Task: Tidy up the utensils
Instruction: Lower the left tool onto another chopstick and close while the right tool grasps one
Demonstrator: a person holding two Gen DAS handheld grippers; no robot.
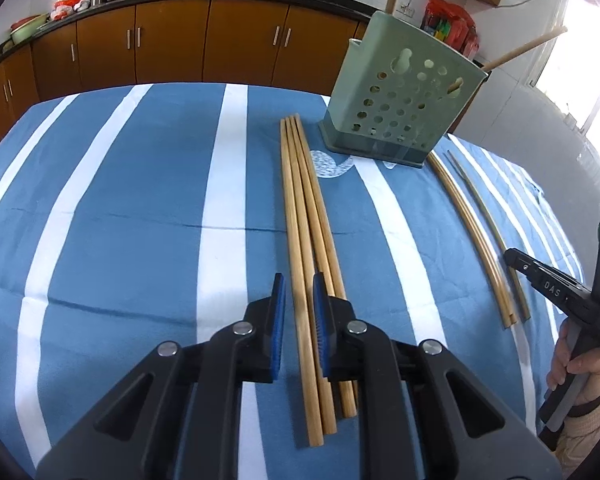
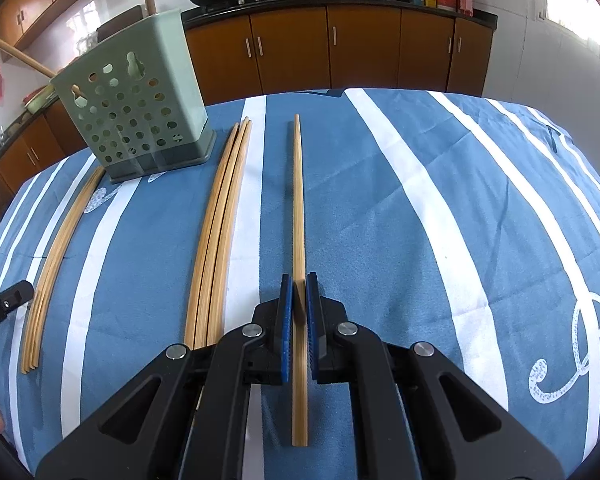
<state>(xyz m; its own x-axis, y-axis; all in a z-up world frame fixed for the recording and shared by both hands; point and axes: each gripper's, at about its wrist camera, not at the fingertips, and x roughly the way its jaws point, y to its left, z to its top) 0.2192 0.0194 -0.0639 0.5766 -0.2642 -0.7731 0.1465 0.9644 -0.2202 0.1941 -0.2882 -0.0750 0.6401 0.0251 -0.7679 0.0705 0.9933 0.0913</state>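
At the left side of the striped tablecloth (image 2: 380, 220), a bundle of four chopsticks (image 1: 308, 248) lies lengthwise, pointing toward the far edge. The left gripper (image 1: 299, 320) hovers over their near ends with its jaws apart; one stick runs through the gap, the others lie under or beside the right pad, and nothing is clamped yet.

Toward the far edge, between the two groups of sticks, stands the green perforated holder (image 2: 136, 112), upright on its darker base.

Just right of the holder's base, a second set of three chopsticks (image 2: 220, 220) lies side by side, touching one another. Beside them, a little apart and nearer the right, lies a single chopstick (image 2: 298, 208). The right gripper (image 2: 299, 312) straddles this stick near its near end, pads close to both sides; whether they already press on it I cannot tell.

The step in hand looks like picking up loose sticks for the holder. Next, the right gripper likely needs to pinch firmly, lift, tip the stick upright and lower it into the holder's open top; a loose pinch near the end could let the stick swing.
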